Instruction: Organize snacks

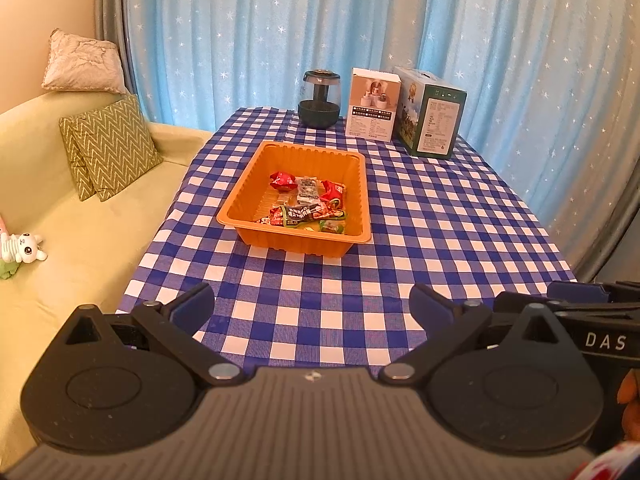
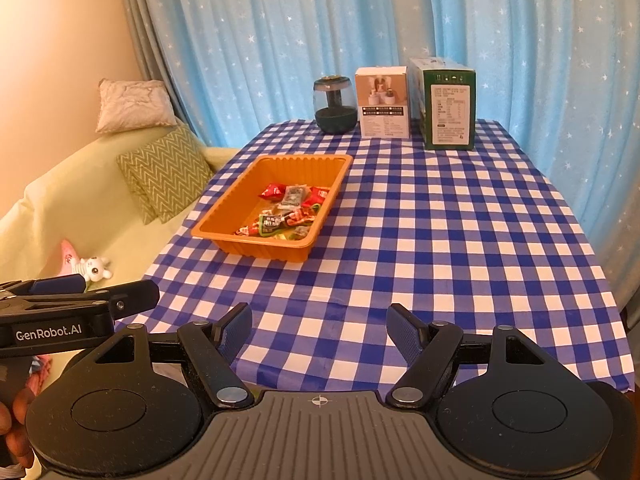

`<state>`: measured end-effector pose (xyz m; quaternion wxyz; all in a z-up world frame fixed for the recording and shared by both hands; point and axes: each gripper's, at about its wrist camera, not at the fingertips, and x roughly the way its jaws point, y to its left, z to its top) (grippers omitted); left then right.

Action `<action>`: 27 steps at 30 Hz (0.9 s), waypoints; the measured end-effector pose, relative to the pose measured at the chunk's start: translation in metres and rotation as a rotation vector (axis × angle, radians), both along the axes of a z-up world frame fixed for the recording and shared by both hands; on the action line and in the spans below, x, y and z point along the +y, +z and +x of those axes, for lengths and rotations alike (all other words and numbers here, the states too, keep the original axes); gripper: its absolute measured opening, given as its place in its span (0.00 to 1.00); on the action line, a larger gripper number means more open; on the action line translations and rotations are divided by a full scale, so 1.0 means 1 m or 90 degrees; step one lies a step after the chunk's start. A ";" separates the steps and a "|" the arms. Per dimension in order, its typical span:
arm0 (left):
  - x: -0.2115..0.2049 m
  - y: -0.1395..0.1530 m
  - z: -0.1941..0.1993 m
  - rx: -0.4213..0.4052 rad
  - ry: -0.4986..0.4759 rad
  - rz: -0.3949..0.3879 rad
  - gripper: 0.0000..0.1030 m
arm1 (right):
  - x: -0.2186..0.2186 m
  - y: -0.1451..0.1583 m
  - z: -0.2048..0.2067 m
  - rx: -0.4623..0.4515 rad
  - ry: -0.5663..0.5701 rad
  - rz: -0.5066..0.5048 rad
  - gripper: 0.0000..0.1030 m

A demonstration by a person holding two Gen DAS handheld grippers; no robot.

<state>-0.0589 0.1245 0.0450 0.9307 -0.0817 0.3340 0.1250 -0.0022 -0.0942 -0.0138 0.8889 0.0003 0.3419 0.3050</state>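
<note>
An orange plastic tray (image 1: pixel 248 184) stands on the blue-and-white checked table, left of centre; it also shows in the right wrist view (image 2: pixel 236 196). Several wrapped snacks (image 1: pixel 308 204) lie inside it, in red, green and clear wrappers (image 2: pixel 286 212). My left gripper (image 1: pixel 312 304) is open and empty above the near table edge, well short of the tray. My right gripper (image 2: pixel 320 328) is open and empty too, at the near edge, to the right of the left one. The left gripper's side shows at the left of the right wrist view (image 2: pixel 80 300).
A dark glass jar (image 1: pixel 319 98), a white box (image 1: pixel 372 106) and a green box (image 1: pixel 434 116) stand along the table's far edge before a blue starred curtain. A sofa (image 1: pixel 80 232) with cushions and a small plush toy (image 1: pixel 20 248) lies left of the table.
</note>
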 end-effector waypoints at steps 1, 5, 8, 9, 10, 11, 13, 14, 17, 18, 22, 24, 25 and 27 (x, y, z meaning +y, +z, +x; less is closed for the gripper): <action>-0.001 0.000 0.000 0.001 -0.001 0.001 1.00 | 0.000 0.000 0.000 0.000 -0.001 0.001 0.72; -0.003 -0.002 0.000 0.003 -0.005 0.002 1.00 | 0.001 0.001 0.001 0.000 -0.002 0.002 0.72; -0.005 -0.003 0.000 0.006 -0.008 0.003 1.00 | 0.000 0.001 0.001 0.001 -0.001 0.002 0.72; -0.005 -0.004 0.000 0.007 -0.009 0.004 1.00 | 0.000 0.001 0.001 0.001 -0.001 0.002 0.72; -0.005 -0.004 0.000 0.008 -0.011 0.005 1.00 | 0.000 0.001 0.001 0.001 -0.001 0.002 0.72; -0.005 -0.004 0.000 0.008 -0.011 0.005 1.00 | 0.000 0.001 0.001 0.001 -0.002 0.002 0.72; -0.005 -0.005 0.000 0.009 -0.013 0.004 1.00 | 0.000 0.001 0.001 0.001 -0.002 0.001 0.72; -0.004 -0.004 0.000 0.009 -0.013 0.005 1.00 | 0.000 0.000 0.001 0.001 -0.002 0.001 0.72; -0.005 -0.004 0.001 0.010 -0.013 0.003 1.00 | 0.000 0.000 0.002 0.001 -0.003 0.002 0.72; -0.005 -0.004 0.000 0.010 -0.013 0.004 1.00 | -0.001 0.000 0.002 0.001 -0.003 0.002 0.72; -0.005 -0.005 0.000 0.010 -0.013 0.004 1.00 | -0.001 0.000 0.002 0.001 -0.003 0.002 0.72; -0.005 -0.004 0.000 0.009 -0.013 0.003 1.00 | -0.001 0.000 0.002 0.001 -0.002 0.003 0.72; -0.005 -0.005 0.000 0.009 -0.012 0.003 1.00 | -0.001 0.001 0.002 0.001 -0.003 0.003 0.72; -0.005 -0.004 0.000 0.010 -0.013 0.004 1.00 | 0.000 0.000 0.002 0.000 -0.003 0.003 0.72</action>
